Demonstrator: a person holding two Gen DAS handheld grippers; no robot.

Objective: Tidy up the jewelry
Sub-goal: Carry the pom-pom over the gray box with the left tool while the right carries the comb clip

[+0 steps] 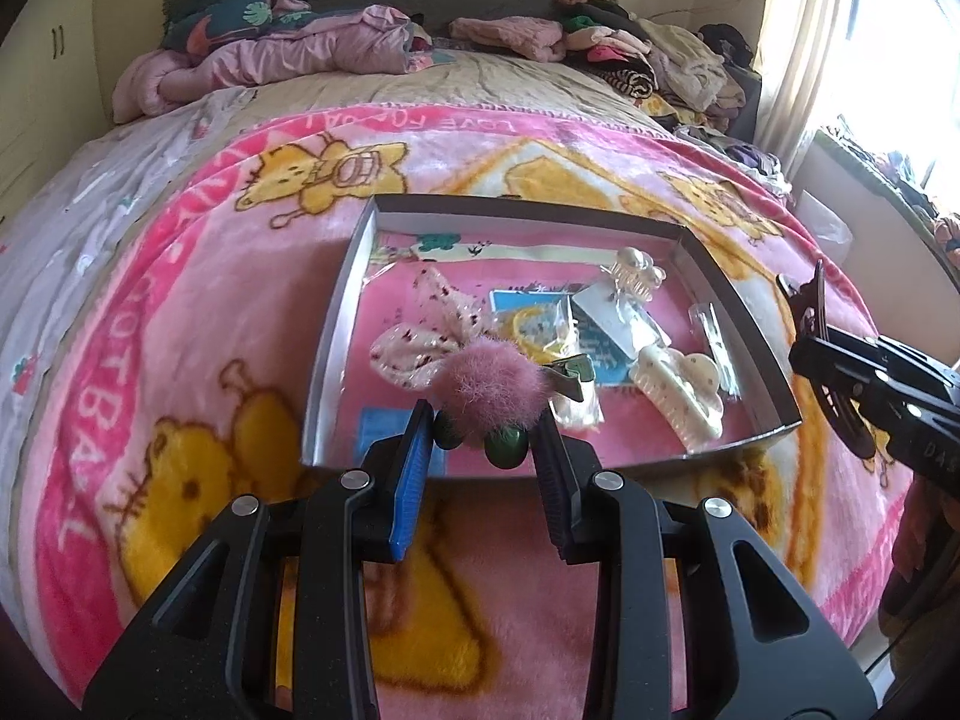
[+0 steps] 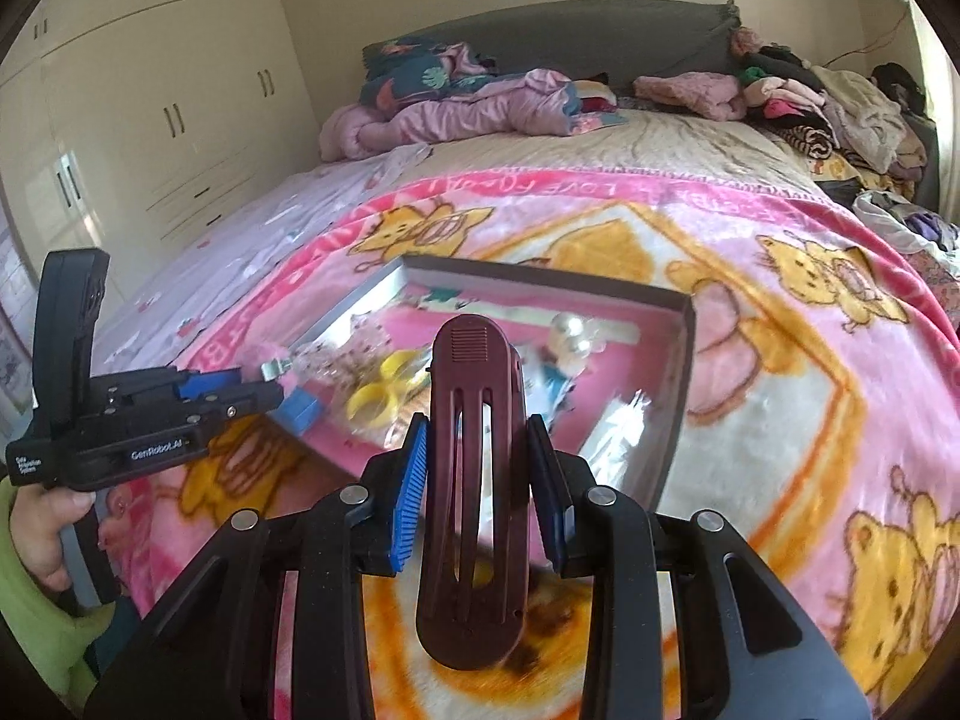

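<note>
My left gripper (image 1: 485, 420) is shut on a pink pom-pom hair clip (image 1: 487, 383) with green beads, just above the near rim of a shallow dark-rimmed box (image 1: 336, 330). Inside the box lie a floral bow (image 1: 420, 324), yellow hair ties (image 1: 534, 330), a cream claw clip (image 1: 678, 396) and a pearl clip (image 1: 636, 270). My right gripper (image 2: 478, 423) is shut on a long maroon hair clip (image 2: 474, 480) that stands upright, in front of the box (image 2: 684, 390). In the left wrist view the right gripper (image 1: 822, 354) is at the box's right side. The left gripper (image 2: 264, 387) hangs over its left corner.
The box rests on a pink bear-print blanket (image 1: 180, 360) covering a bed. Piles of clothes (image 1: 630, 54) and crumpled bedding (image 1: 270, 54) lie at the head. A wardrobe (image 2: 150, 120) stands left, a curtained window (image 1: 810, 30) right. A hand in a green sleeve (image 2: 42, 528) holds the left gripper.
</note>
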